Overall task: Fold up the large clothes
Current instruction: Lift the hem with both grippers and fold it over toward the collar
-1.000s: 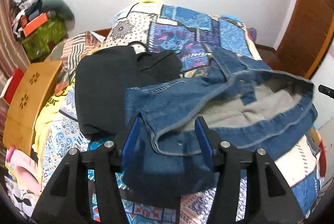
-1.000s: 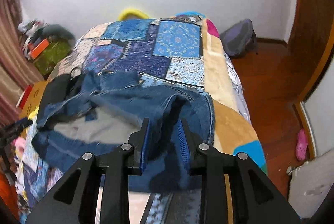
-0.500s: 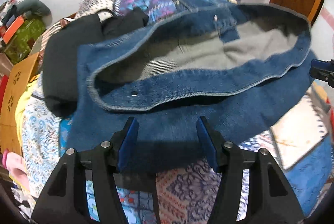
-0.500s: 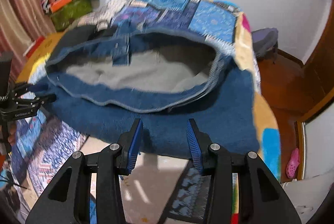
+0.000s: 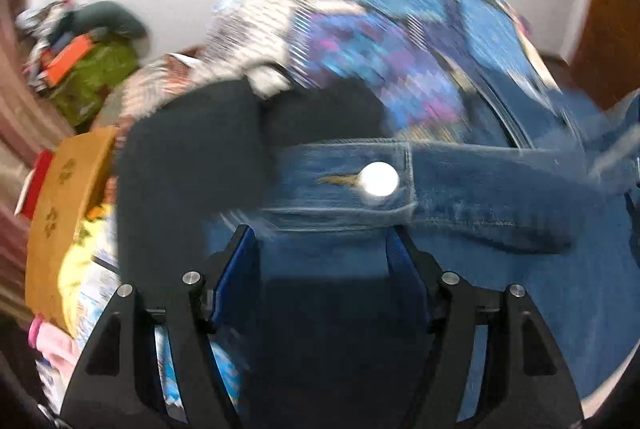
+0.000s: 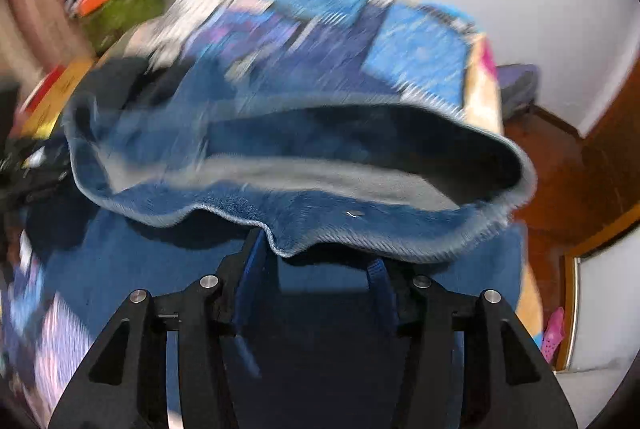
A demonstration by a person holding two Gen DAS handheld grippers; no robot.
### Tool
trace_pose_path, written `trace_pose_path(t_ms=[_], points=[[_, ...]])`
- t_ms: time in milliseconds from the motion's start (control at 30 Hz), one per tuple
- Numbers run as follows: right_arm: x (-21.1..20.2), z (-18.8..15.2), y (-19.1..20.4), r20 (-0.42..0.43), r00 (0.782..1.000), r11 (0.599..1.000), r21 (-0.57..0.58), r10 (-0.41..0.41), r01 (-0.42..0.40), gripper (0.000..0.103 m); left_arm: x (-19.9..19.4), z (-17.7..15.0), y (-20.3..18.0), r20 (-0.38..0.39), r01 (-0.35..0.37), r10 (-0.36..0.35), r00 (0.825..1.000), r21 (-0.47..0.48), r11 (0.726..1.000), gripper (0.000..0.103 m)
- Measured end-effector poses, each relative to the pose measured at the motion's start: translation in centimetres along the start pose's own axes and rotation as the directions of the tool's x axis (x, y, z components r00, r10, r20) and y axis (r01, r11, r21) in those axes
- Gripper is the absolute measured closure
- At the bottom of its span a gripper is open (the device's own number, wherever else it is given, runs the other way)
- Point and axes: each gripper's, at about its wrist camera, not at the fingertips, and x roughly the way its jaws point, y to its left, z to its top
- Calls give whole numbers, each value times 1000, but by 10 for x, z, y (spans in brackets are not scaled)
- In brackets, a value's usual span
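A blue denim garment [image 5: 480,197] with a metal button [image 5: 379,178] and grey lining [image 6: 320,173] lies on the patchwork bed. My left gripper [image 5: 320,245] is open, its blue pads either side of the denim just below the waistband. My right gripper [image 6: 316,253] is open, with the denim edge [image 6: 280,225] hanging over the gap between its fingers. Both views are motion-blurred. Whether either gripper touches the cloth is unclear.
A black garment [image 5: 192,157] lies left of the denim on the patchwork bedspread [image 5: 400,41]. A wooden stool [image 5: 64,197] and a cluttered green pile [image 5: 92,77] stand at the left. A wooden floor [image 6: 560,157] and door frame are at the right.
Both grippers have moved in close over the denim's waistband; the right one opened a second ago. The waistband has shifted toward both cameras, and the button now faces the left one.
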Motion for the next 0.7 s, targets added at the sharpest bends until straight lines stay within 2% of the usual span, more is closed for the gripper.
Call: trace_pose_path(t_ms=[67, 200, 367, 467, 567, 633, 700], points=[[-1, 18, -11, 51, 999, 996, 91, -17, 13, 56, -5, 14, 14, 45, -42, 45, 998, -61, 997, 35], [-9, 28, -11, 90, 996, 990, 142, 8, -20, 56, -18, 18, 27, 74, 46, -37, 997, -121, 992, 35], [-21, 9, 10, 85, 996, 998, 60, 30, -36, 56, -27, -2, 5, 50, 93, -91, 995, -58, 994, 35], [-25, -4, 28, 58, 997, 999, -12, 53, -52, 56, -29, -19, -15, 9, 154, -154, 988, -15, 988, 35], [-25, -19, 45, 18, 996, 994, -69, 82, -81, 46, -33, -41, -36, -32, 207, -206, 978, 21, 978, 35], [-20, -31, 54, -25, 993, 988, -101, 111, -113, 46, -33, -54, -48, -63, 230, -228, 972, 34, 972, 35], [-13, -41, 57, -70, 992, 987, -117, 105, -113, 46, -31, -66, -56, -89, 242, -238, 967, 42, 969, 35]])
